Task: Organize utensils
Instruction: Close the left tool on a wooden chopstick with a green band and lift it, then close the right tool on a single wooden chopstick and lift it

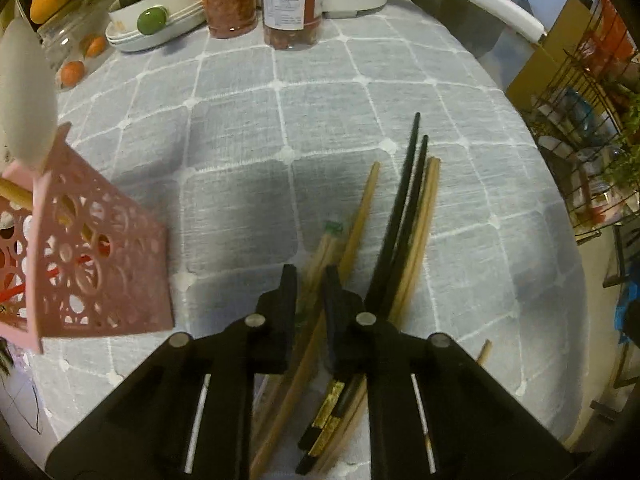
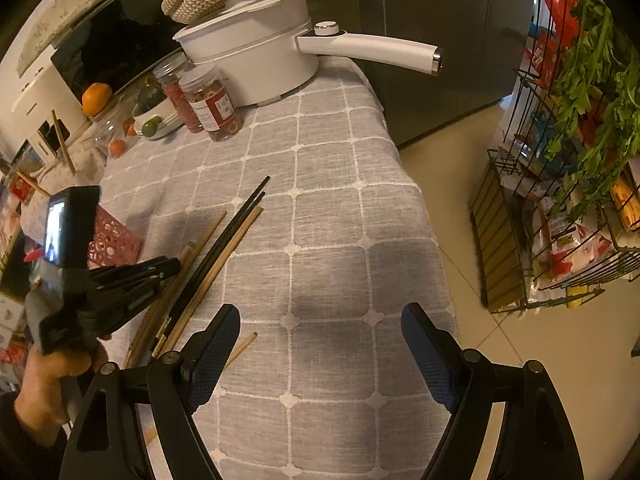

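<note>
1. The left gripper (image 1: 308,280) points steeply down over a loose bundle of chopsticks (image 1: 404,216) on the grey checked tablecloth (image 1: 320,120); its jaws stand narrow around a pale wooden chopstick (image 1: 360,216), though whether the pads actually press it I cannot tell.
2. The right gripper (image 2: 320,356) hovers with jaws wide and nothing between them (only bare cloth below).
3. A pink perforated utensil holder (image 1: 100,264) stands just left of the bundle, with a white spoon (image 1: 24,92) in it.
4. Two spice jars (image 1: 292,0) and a white pot (image 2: 256,52) sit at the table's far end.
</note>
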`<state>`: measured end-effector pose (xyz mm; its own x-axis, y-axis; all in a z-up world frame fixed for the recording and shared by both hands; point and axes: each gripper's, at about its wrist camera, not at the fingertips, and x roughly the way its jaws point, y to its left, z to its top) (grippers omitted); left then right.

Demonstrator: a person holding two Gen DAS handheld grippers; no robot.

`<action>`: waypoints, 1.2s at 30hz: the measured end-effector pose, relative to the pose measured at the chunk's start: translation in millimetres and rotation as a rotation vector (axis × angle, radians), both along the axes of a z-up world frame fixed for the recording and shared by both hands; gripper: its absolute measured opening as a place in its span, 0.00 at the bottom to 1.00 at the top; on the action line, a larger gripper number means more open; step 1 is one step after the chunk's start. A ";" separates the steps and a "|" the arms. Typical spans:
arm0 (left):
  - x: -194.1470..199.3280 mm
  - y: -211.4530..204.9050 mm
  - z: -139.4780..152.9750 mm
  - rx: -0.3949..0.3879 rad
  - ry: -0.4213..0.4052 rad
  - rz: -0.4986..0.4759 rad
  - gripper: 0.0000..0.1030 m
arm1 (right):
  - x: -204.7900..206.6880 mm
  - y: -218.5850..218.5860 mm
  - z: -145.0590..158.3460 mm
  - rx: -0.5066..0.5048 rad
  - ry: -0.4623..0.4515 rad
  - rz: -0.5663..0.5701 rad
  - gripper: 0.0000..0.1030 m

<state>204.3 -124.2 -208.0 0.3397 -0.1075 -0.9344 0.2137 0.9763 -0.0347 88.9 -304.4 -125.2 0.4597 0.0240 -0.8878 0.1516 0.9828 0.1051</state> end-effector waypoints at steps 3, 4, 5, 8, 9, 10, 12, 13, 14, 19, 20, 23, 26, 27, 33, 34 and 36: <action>3.1 0.1 -5.3 0.015 0.028 -0.001 0.14 | -0.8 -1.6 0.3 0.001 0.000 -0.001 0.81; 3.9 0.1 -5.9 0.015 0.029 -0.001 0.14 | -1.0 -2.2 0.2 0.002 0.000 -0.003 0.81; 4.9 0.1 -6.0 0.019 0.032 0.000 0.14 | -1.1 -2.5 0.0 0.003 0.001 -0.004 0.81; 7.8 -1.3 -7.3 0.031 0.042 -0.001 0.14 | -0.8 -2.7 -1.4 0.007 0.008 -0.004 0.81; 9.2 -1.7 -7.9 0.037 0.043 -0.003 0.14 | -0.6 -2.3 -2.5 0.009 0.012 -0.001 0.81; 10.8 -1.6 -8.5 0.043 0.043 -0.006 0.11 | -0.1 -1.2 -4.3 0.011 0.021 0.003 0.81; 11.3 -5.5 -6.3 0.073 0.017 -0.017 0.07 | 1.1 0.3 -8.1 0.017 0.037 0.010 0.81; 7.4 -7.0 -2.4 0.095 -0.013 -0.027 0.06 | 2.1 1.8 -11.3 0.023 0.051 0.015 0.81; 3.3 -7.4 1.6 0.095 -0.036 -0.039 0.06 | 2.7 2.2 -14.2 0.030 0.060 0.017 0.81; -17.6 2.7 26.7 0.063 -0.106 -0.066 0.05 | 5.9 7.3 -27.3 0.068 0.108 0.023 0.81; -20.3 3.7 30.8 0.058 -0.116 -0.068 0.05 | 6.6 8.7 -29.9 0.073 0.116 0.024 0.81; -39.0 11.4 47.3 0.039 -0.154 -0.078 0.06 | 9.3 17.4 -41.0 0.100 0.153 0.027 0.81; -52.1 17.1 59.0 0.032 -0.185 -0.098 0.06 | 12.1 32.1 -52.7 0.125 0.199 0.052 0.81; -59.7 20.5 64.7 0.025 -0.202 -0.105 0.06 | 12.4 36.3 -55.7 0.128 0.210 0.057 0.81; -84.7 39.2 77.6 -0.008 -0.255 -0.109 0.06 | 13.5 55.1 -70.2 0.122 0.248 0.041 0.81; -88.1 39.8 79.6 -0.008 -0.264 -0.110 0.05 | 13.5 58.1 -72.8 0.121 0.254 0.034 0.81; -93.5 42.4 82.2 -0.013 -0.279 -0.112 0.05 | 14.4 63.2 -76.6 0.117 0.262 0.026 0.78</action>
